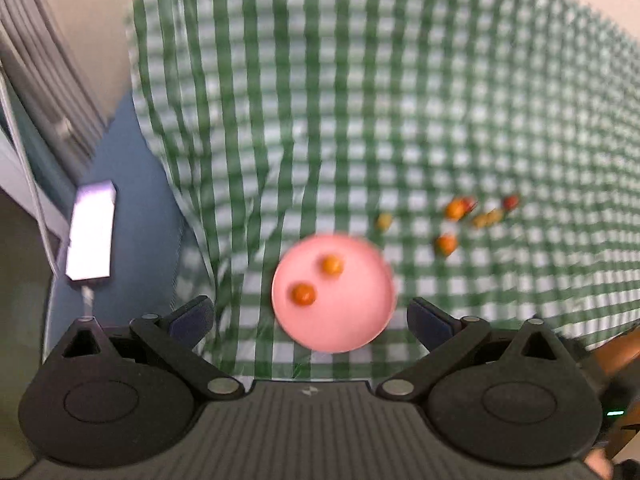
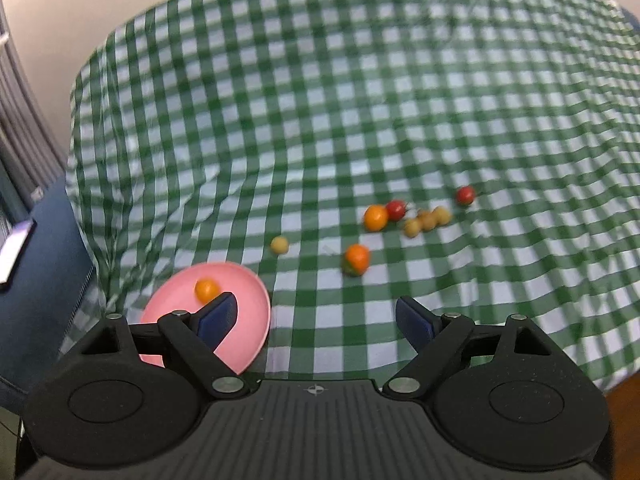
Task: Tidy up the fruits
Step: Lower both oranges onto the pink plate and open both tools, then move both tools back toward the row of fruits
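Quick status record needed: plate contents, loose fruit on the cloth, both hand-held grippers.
plate: pink plate, two orange fruits on it
loose fruit: two red, two orange, several yellow, on the checked cloth beyond the plate
left hand-held gripper: open, empty, above plate
right hand-held gripper: open, empty

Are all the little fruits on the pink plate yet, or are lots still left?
Not yet. Two orange fruits already sit on the pink plate. Both the left gripper and right gripper are open and hold nothing. Still on the checked cloth: a lone yellow fruit, two more orange ones, two red ones and a yellow cluster.
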Motion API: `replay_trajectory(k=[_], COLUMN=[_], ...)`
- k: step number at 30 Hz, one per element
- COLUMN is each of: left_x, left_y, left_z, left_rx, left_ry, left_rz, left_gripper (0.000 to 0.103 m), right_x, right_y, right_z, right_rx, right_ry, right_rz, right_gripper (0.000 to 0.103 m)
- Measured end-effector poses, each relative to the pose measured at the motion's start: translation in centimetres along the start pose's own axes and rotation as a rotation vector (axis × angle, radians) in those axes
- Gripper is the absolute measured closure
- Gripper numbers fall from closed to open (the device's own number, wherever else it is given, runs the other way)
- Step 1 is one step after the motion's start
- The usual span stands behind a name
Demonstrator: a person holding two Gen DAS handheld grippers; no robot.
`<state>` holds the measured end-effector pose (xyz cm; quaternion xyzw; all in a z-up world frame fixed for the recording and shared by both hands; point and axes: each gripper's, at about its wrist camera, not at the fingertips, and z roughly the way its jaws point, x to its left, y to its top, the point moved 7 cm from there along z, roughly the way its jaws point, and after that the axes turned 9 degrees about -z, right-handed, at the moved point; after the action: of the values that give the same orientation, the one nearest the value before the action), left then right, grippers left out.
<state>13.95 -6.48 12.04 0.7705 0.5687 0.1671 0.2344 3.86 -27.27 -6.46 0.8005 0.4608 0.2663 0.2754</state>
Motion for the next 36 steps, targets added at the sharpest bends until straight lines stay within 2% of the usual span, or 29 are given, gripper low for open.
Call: replay_trajectory(k=[5,7,16,22,31,33,36], left_x=[-3.4,-4.7,-8.8,-9.0,-5.6,-5.1,-5.2], left_y=[0.9,0.9,-1.9,-2.7,-2.9,-2.9,-3.3], left_z=[-11.1,-14.6,-24.3,-25.6,-28.4,-28.2,-26.6], left_rx=[-0.181,-0.276,-0.516,-0.508,-0.596,-0.592,-0.544], left_ry=[-0.072,-0.055,-0.076,-0.029,0.016,0.017,0.001], left_rz=[-0.014,-0.016,0.008,0.035,0.004,-0.005,0.016], left_gripper=[0.0,0.0,0.0,0.0,0.0,0.0,0.0], right_x=[-0.3,-0.4,-1.9,-2.6,-2.0,-1.9,-1.9], right_y=[0.4,0.2,-1.1,-2.1,-1.9,-2.1,-2.2], right_z=[-3.9,-5.0,-8.5,-9.6,-10.8,-10.9,-10.6], right_rx=[-0.054,-0.07,-0.082,-0.089,-0.126,-0.128,-0.125], right_ry=[0.008,0.004,-0.036,-0.046,-0.025,-0.019,-0.004], right_rz=[0.006,-0.005,-0.02,0.003,-0.01,-0.011,-0.001], right_gripper=[0.014,0.013,0.013,0.013,0.013,0.012,0.012])
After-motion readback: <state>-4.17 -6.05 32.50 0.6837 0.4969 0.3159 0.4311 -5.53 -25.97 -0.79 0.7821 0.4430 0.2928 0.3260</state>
